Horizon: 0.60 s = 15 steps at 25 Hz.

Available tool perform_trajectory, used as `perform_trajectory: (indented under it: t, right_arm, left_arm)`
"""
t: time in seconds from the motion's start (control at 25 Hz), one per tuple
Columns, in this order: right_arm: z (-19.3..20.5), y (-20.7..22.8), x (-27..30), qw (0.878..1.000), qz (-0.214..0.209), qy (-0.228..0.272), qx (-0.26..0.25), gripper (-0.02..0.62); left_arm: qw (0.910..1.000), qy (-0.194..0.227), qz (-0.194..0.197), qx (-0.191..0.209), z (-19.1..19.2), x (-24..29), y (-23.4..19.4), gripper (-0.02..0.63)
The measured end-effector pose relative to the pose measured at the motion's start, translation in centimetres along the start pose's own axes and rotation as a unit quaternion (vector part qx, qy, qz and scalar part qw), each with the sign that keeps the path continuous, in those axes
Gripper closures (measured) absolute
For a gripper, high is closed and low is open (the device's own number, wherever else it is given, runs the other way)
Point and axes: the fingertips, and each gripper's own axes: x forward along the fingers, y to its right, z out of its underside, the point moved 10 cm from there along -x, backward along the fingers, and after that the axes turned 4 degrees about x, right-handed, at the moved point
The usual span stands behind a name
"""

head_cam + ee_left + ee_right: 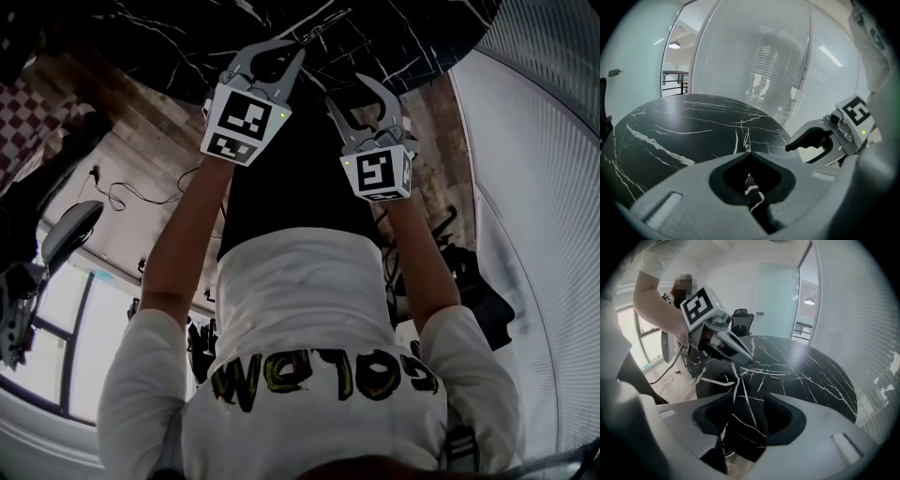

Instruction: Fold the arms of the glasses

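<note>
At the left, wooden floor (122,178) shows past the edge of the black, white-veined worktop (178,37); the left gripper (749,153) hangs over that worktop with its jaws pressed together, tips meeting, and nothing sure pinched between them; the glasses cannot be told apart from the pale veins near those tips; just to its right, the right gripper (746,404) has its jaws spread, only worktop showing through the gap; a ribbed pale wall (534,187) fills the right side.
</note>
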Motion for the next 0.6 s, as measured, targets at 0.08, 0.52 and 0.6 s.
perform_trajectory:
  t: [0.08,0.52,0.6]
  right_arm:
    - [0.5,-0.2,0.5,1.000,0.009,-0.010,-0.011,0.384]
    - [0.4,2.3,2.0,0.999,0.038,-0.026,-0.008,0.385]
    - [0.2,2.6,2.1,0.999,0.040,-0.026,-0.011,0.385]
  left_arm:
    - [1.0000,0.000,0.001,-0.001,0.0,0.1,0.2,0.601]
    - [0.9998,-0.006,0.017,-0.006,0.2,0.2,0.5,0.601]
    - [0.9997,-0.008,0.020,-0.006,0.2,0.1,0.5,0.601]
